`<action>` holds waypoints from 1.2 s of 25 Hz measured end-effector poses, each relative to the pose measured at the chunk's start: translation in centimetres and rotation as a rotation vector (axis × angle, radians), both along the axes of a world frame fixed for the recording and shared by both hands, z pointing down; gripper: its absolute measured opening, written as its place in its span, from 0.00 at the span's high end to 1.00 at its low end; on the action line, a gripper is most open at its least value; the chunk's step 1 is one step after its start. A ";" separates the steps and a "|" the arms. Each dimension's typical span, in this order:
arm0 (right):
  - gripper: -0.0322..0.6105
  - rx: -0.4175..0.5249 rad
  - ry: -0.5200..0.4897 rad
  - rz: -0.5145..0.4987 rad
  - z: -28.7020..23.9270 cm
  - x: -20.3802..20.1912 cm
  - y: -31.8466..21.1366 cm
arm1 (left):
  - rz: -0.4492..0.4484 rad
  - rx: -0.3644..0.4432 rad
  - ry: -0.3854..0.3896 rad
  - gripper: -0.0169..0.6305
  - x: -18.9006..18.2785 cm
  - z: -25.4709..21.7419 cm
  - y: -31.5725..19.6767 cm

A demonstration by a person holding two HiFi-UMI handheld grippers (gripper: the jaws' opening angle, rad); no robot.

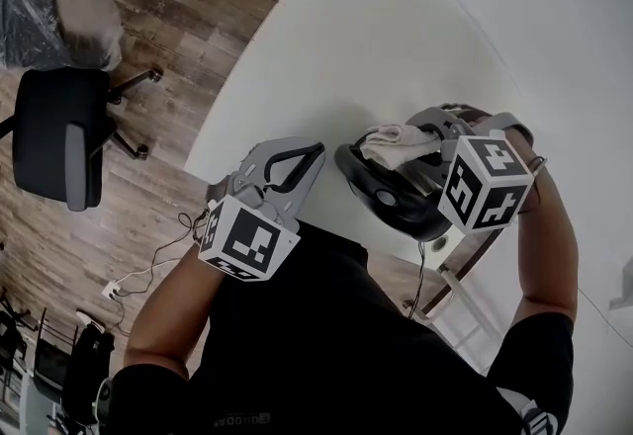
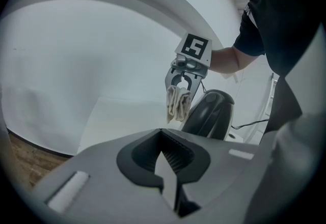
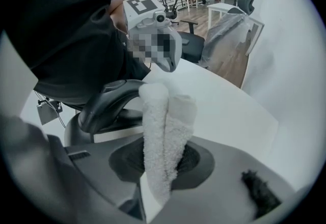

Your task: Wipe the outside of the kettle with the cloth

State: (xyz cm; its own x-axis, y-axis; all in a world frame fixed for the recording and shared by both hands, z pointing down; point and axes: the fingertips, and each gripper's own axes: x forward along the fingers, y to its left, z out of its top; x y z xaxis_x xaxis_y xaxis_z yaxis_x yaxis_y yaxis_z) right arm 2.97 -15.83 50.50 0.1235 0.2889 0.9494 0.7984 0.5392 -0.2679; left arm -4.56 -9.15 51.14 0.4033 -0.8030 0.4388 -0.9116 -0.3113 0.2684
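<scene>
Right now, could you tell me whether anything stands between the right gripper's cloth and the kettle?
Nothing visible does: the cloth, held in the right gripper, hangs close beside the kettle at its handle.

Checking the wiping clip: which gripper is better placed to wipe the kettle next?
Right, probably. The right gripper is shut on the cloth and hangs close to the kettle, at its handle. The left gripper is shut on nothing, off to the kettle's side.
</scene>
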 end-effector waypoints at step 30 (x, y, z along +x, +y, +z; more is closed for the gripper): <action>0.80 0.004 0.247 -0.002 13.7 -1.5 1.6 | 0.074 0.017 0.015 0.97 -3.4 0.5 3.0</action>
